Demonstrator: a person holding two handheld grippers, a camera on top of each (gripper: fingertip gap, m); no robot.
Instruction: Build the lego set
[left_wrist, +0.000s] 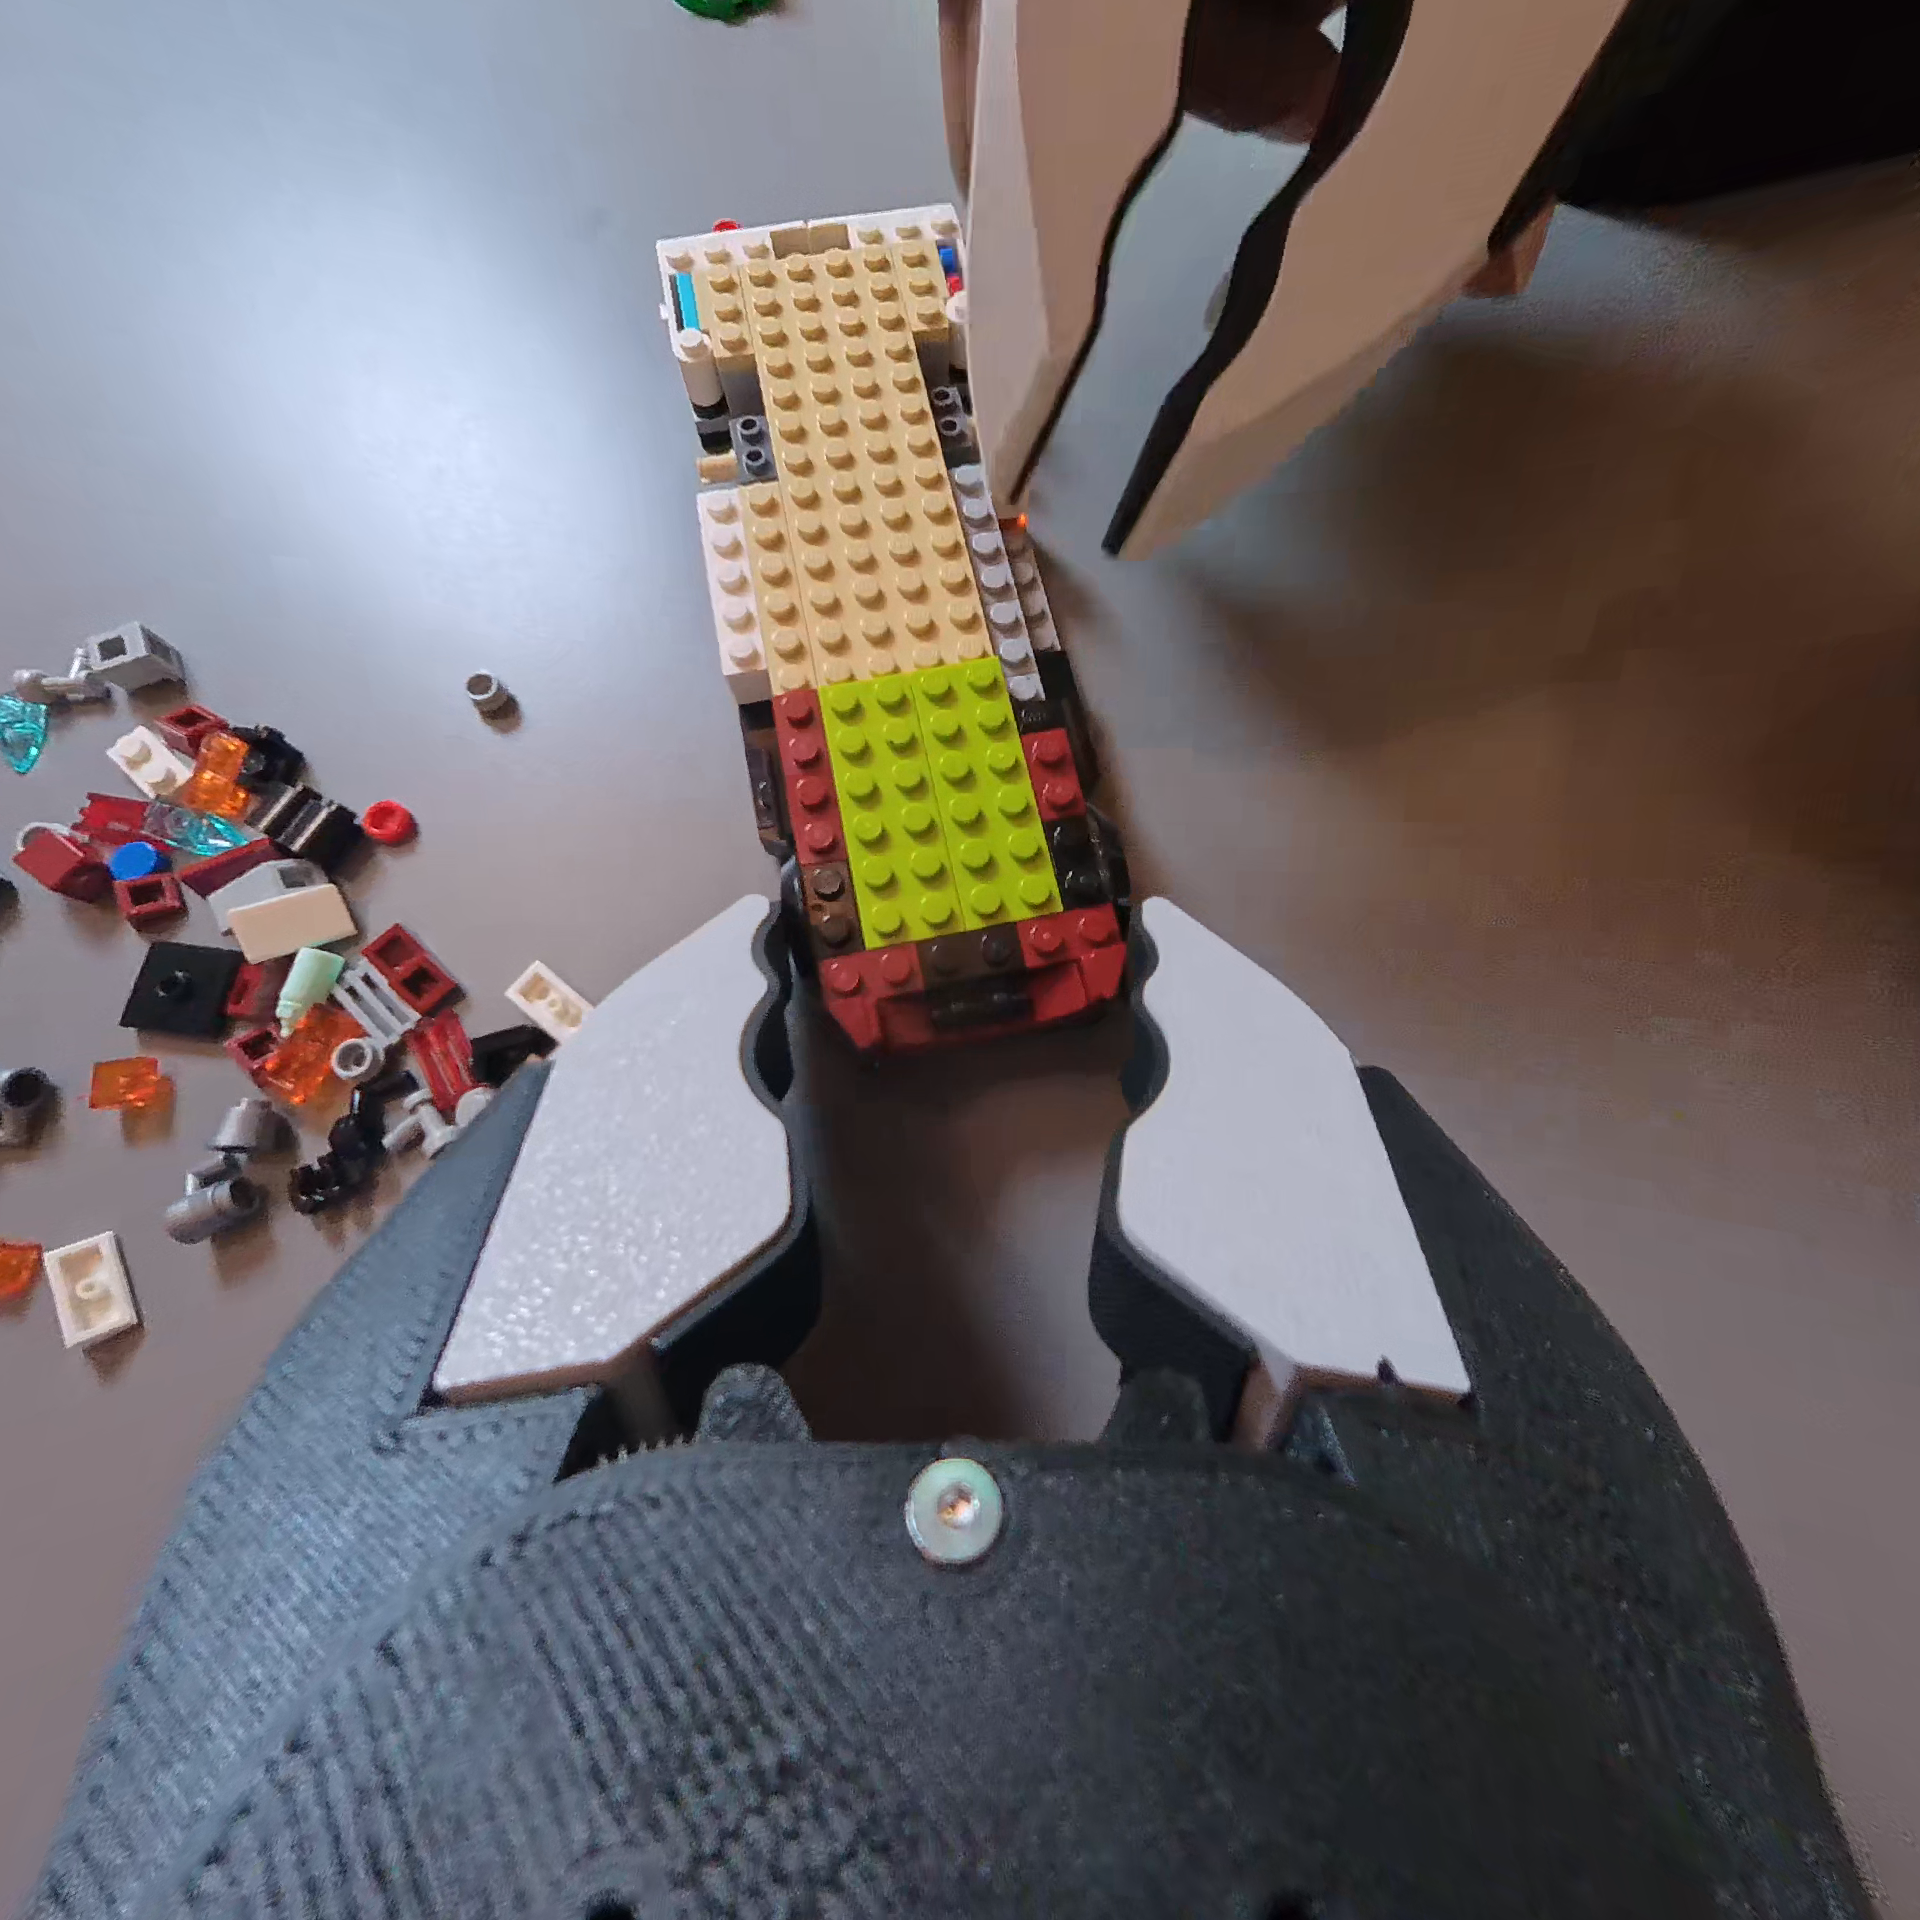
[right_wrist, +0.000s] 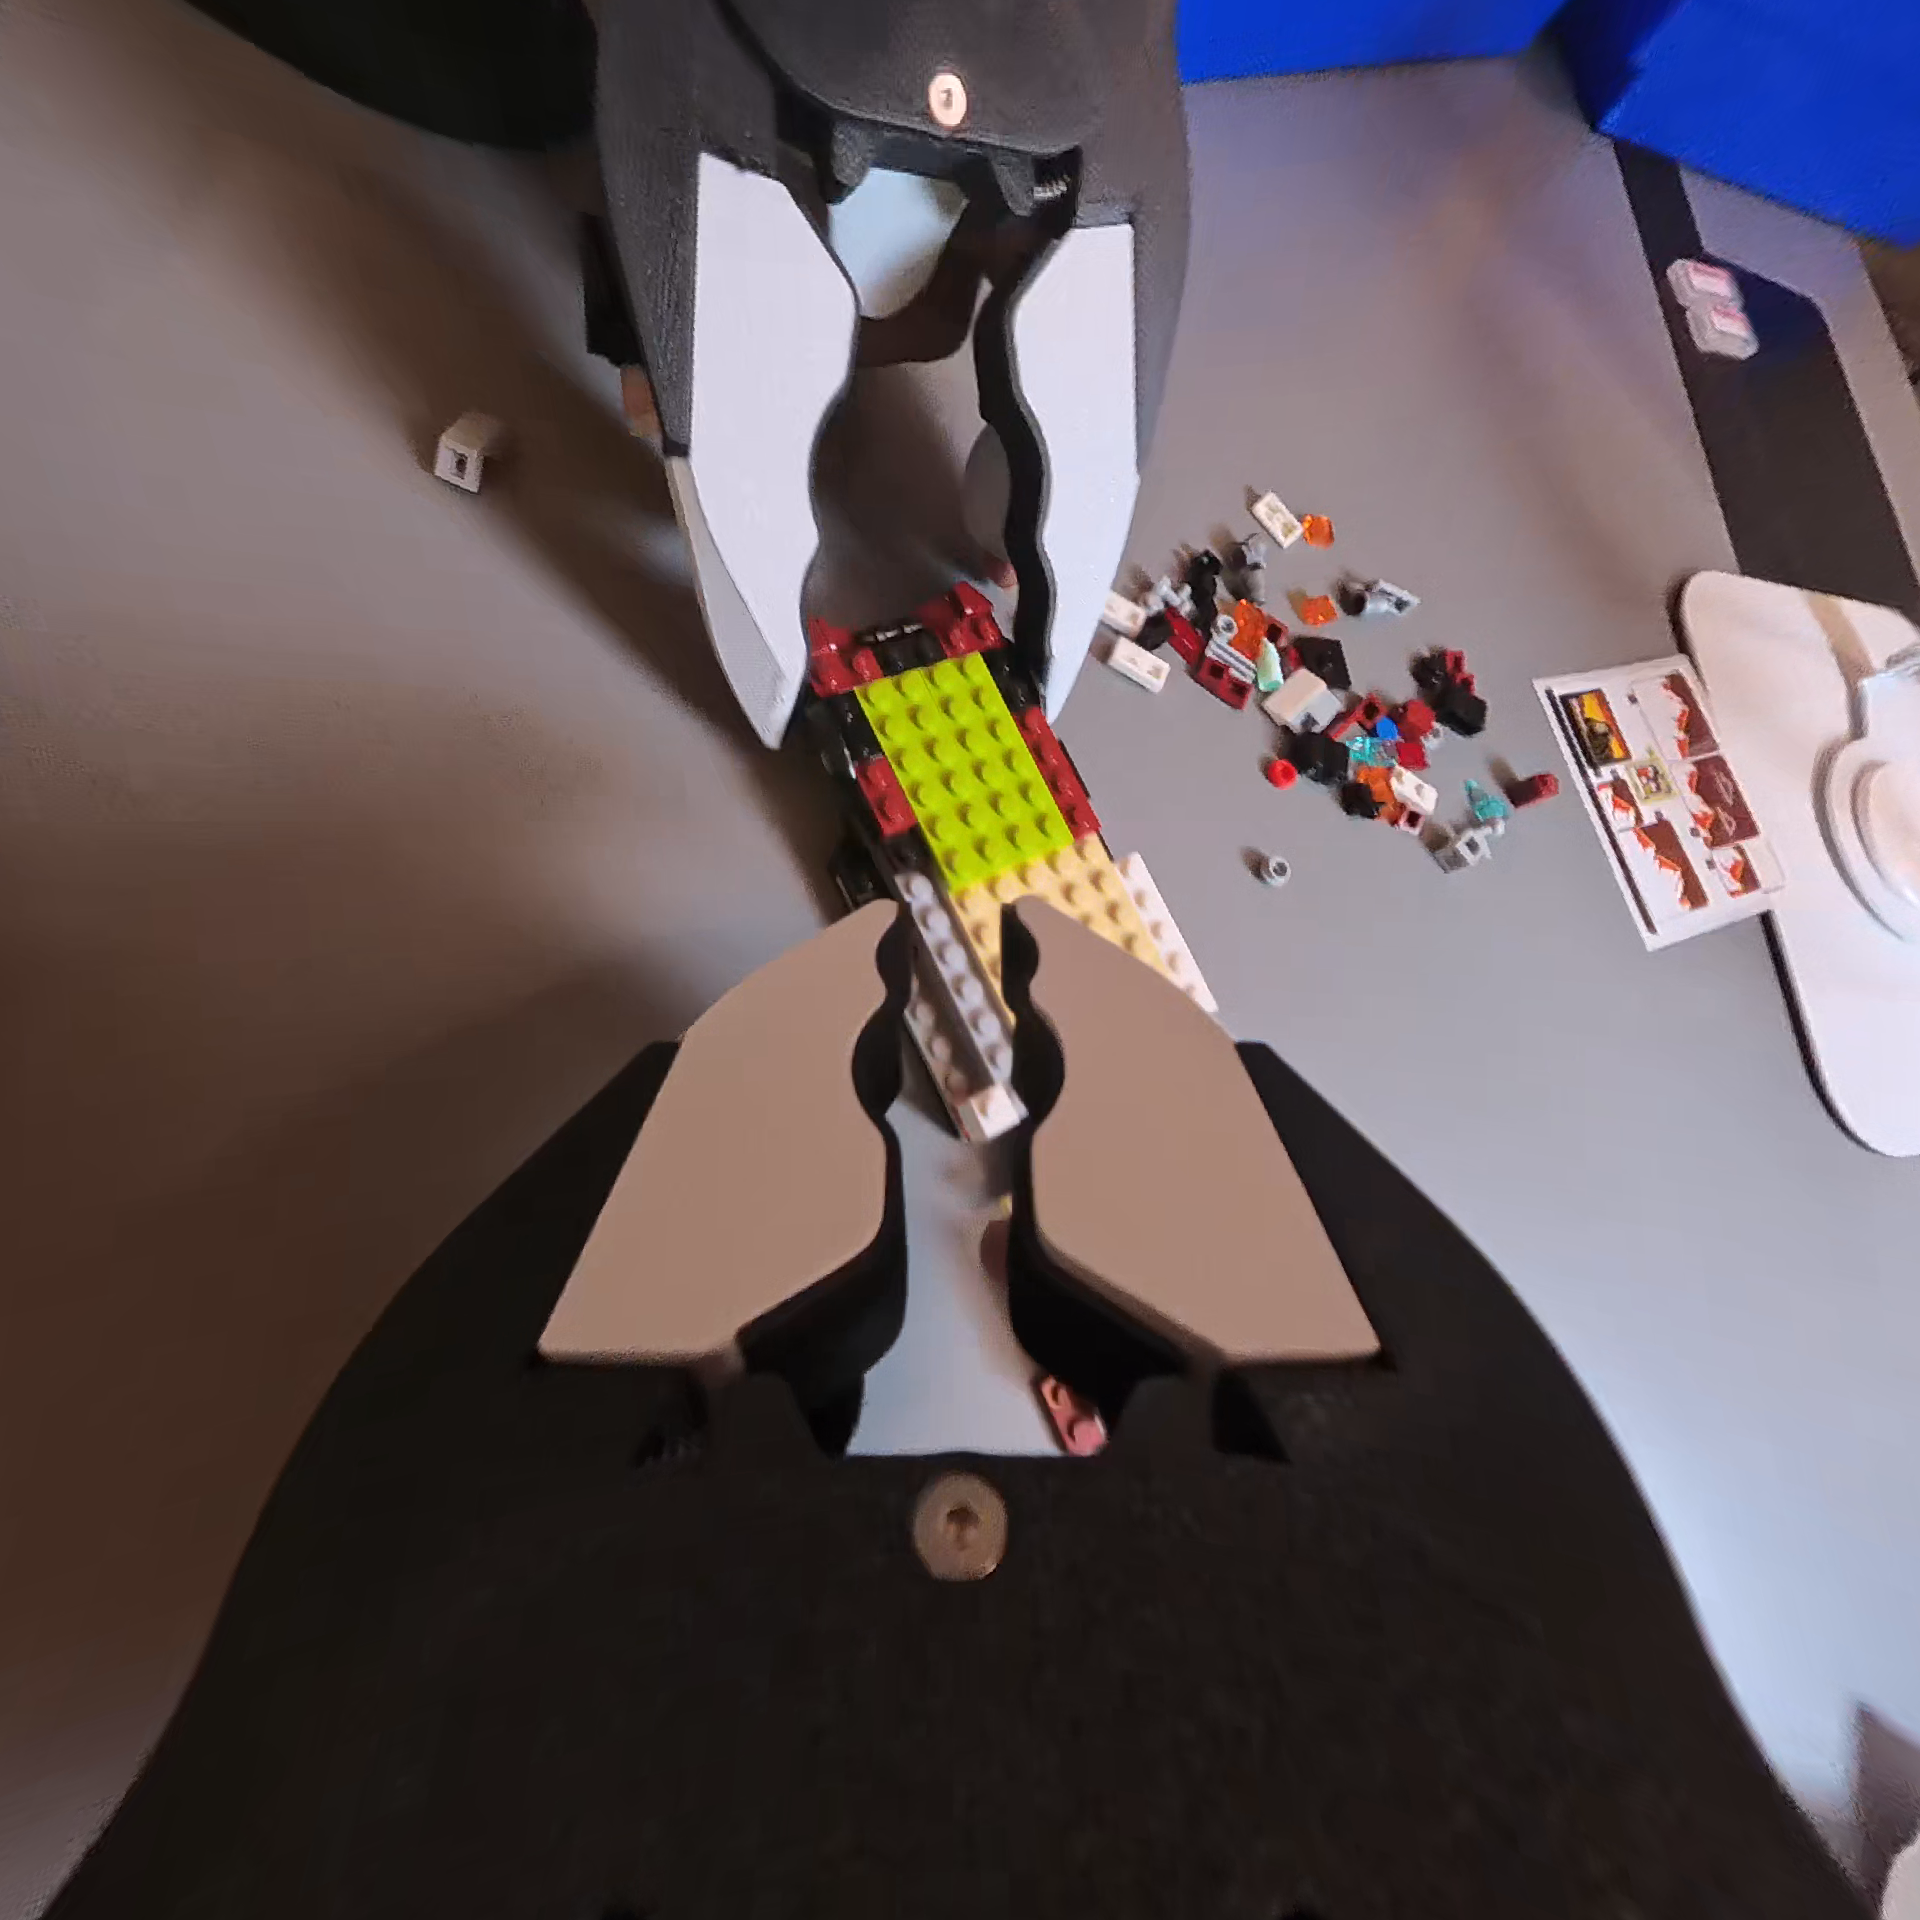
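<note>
You had your left gripper (left_wrist: 956, 935) clamped on the dark red end of the half-built brick model (left_wrist: 883, 582) at frame centre on the desk (left_wrist: 1455, 935), your right gripper (right_wrist: 956, 925) closed around its grey side strip (right_wrist: 961, 997), and the loose bricks (left_wrist: 239, 935) at left lay unplaced.

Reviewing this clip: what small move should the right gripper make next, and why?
Probably close the right gripper gently. The light grey strip on the brick model already lies between its fingers, though firm contact isn't clear. The left gripper brackets the model's dark-red end, which should brace it.
</note>
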